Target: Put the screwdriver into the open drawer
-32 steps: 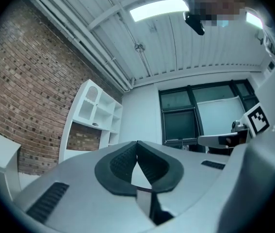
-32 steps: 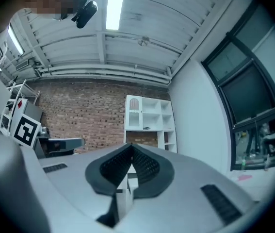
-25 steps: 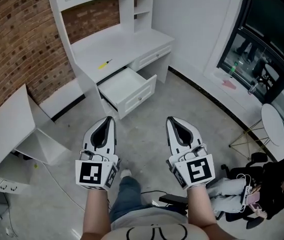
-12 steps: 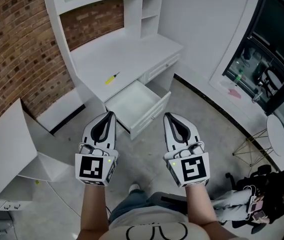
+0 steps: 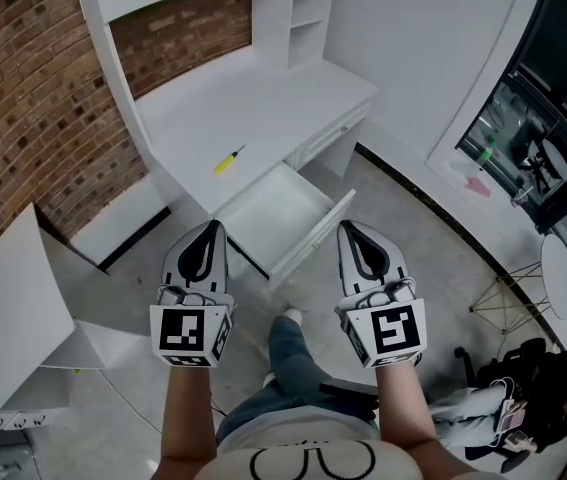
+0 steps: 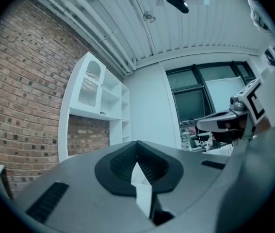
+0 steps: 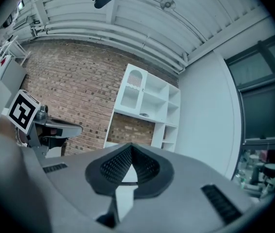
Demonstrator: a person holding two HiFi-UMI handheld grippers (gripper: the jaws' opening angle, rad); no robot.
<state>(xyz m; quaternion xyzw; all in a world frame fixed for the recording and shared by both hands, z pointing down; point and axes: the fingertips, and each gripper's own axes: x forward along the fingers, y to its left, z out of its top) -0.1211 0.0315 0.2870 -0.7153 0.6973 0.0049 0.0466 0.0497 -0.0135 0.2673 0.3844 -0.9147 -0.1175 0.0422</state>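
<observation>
The person holds both tools out level and side by side over the grey floor (image 5: 415, 230). The left tool (image 5: 211, 234) has its jaws pressed together with nothing between them, and so does the right tool (image 5: 351, 232). Just ahead of their tips the white drawer (image 5: 315, 230) stands pulled out from under the white surface (image 5: 263, 93). The yellow-handled screwdriver (image 5: 227, 160) lies flat on that surface, just behind the drawer's back edge and well apart from both tools. A brick wall (image 5: 23, 88) runs behind, with a white shelf unit (image 5: 308, 8) on the surface.
</observation>
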